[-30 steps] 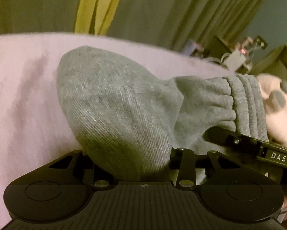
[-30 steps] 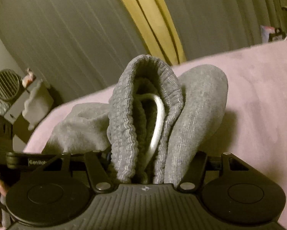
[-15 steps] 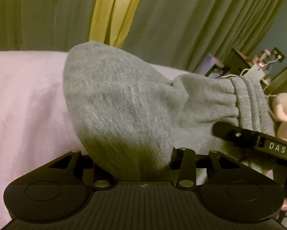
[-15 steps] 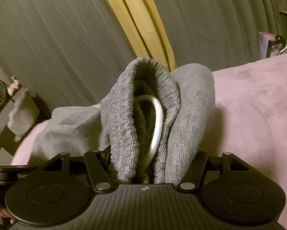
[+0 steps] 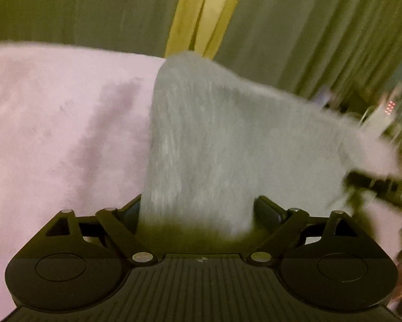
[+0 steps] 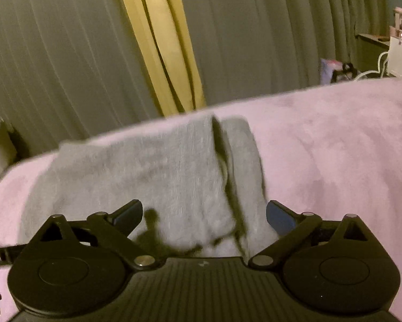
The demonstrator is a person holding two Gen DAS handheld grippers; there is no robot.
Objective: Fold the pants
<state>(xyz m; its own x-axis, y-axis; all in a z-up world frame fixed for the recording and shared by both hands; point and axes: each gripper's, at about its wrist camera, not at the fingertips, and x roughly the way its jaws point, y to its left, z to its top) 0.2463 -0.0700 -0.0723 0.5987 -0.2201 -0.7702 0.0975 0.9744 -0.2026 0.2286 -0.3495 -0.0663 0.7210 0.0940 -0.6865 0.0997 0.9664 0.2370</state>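
Observation:
The grey sweatpants (image 5: 214, 139) lie on the pink bedspread (image 5: 53, 134). In the left wrist view the cloth still stands up between the spread jaws of my left gripper (image 5: 198, 209), blurred by motion. In the right wrist view the pants (image 6: 147, 177) lie flatter on the bedspread (image 6: 335, 147), with a folded edge and dark gap near the middle. My right gripper (image 6: 203, 212) is open, its jaws wide apart over the cloth. The right gripper's black body (image 5: 383, 187) shows at the right edge of the left wrist view.
Grey-green curtains with a yellow strip (image 6: 160, 48) hang behind the bed. A cluttered side table with a white box and cables (image 6: 397, 56) stands at the far right. The bed's far edge (image 6: 254, 102) runs across the view.
Both grippers have opened and let go of the pants. The bunched waistband has dropped and spread flatter on the bedspread. Both views are blurred by motion.

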